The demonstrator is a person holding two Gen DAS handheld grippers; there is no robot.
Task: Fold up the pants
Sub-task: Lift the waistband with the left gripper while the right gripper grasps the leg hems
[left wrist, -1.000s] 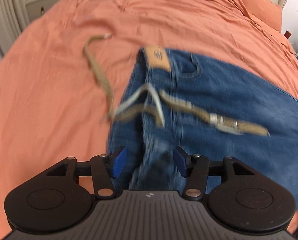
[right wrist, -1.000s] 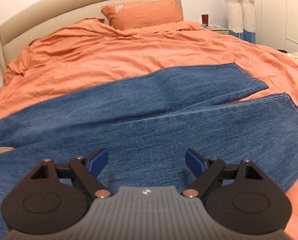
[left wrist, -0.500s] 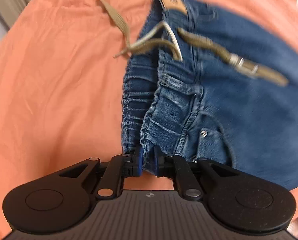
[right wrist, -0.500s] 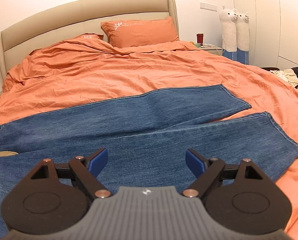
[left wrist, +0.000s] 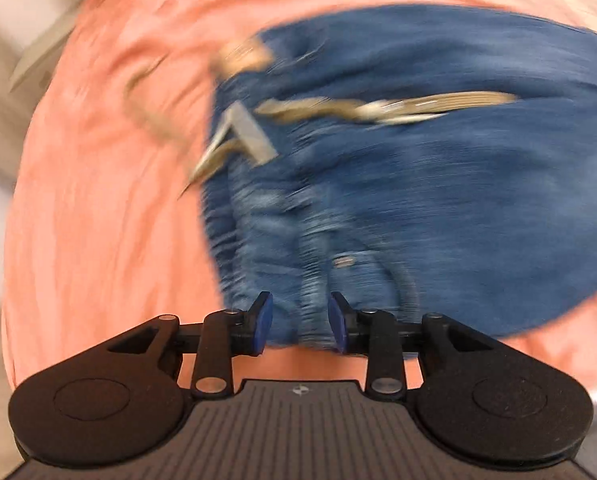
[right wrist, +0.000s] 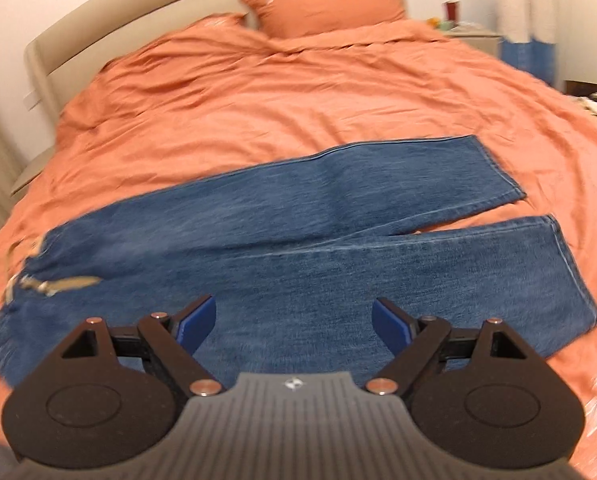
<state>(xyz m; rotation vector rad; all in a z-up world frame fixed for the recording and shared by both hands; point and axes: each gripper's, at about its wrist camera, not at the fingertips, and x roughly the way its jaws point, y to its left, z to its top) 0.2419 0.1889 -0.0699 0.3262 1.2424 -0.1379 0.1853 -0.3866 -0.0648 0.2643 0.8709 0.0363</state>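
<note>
Vs. half a sec ago: left gripper (left wrist: 298,322) was clamped tight on the waistband corner; now its jaws are opening, blue pads standing clear of the gathered denim that sits between them w/o being pinched. Left view is heavily motion-blurred, so fine detail is lost. Right gripper (right wrist: 294,322) sits higher than before, jaws wide apart as in the earlier frames, nothing between them, hovering above the pants (right wrist: 298,248) w/o touching; more of both legs and the waist end shows now. Pants lie flat across the bed, waist to the left of the right view, legs running right. Mid-blue denim, faded, w/ elasticated puckered waistband (left wrist: 258,248), a metal rivet, a tan leather-look patch at the back (blurred). Far leg ends in a straight hem (right wrist: 498,168), near leg hem (right wrist: 574,272) further right; a small wedge of sheet shows between the two legs near the hems. Tan woven belt (left wrist: 382,106) w/ pale metal buckle lies across the waist area, one end trailing off onto the sheet. Orange duvet (right wrist: 258,112) is soft, wrinkled, matt. Beige padded headboard (right wrist: 138,20), orange pillow (right wrist: 318,4) at the far end. Plenty of bare duvet beyond the pants and left of the waistband; the near pants edge lies close to the bed's near side.
</note>
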